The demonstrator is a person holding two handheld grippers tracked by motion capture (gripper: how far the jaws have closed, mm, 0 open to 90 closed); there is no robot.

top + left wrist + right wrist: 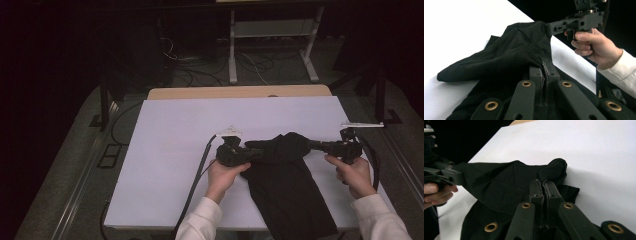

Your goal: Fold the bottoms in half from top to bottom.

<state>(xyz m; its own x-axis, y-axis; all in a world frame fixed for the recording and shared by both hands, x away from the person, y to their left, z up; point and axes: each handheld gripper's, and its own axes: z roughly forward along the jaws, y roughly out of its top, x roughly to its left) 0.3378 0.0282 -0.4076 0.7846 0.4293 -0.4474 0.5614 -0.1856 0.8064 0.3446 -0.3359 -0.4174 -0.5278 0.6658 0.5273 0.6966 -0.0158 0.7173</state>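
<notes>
A black garment [287, 180] is spread on the white table [170, 150], its upper edge lifted and its length trailing toward 6 o'clock over the near edge. That edge is clamped at 9 o'clock by the left gripper [545, 71], fingers closed on the cloth, and at 3 o'clock by the right gripper [543, 190], likewise pinched shut on it.

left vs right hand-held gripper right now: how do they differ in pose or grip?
The left hand-held gripper reaches into the black garment from its left edge; the right hand-held gripper comes in from the opposite side. The left one carries a grey three-cornered plate, while the right one sits near the white table's right edge. Shared: both have their jaws pressed together on the garment's upper edge, each held in one hand.
</notes>
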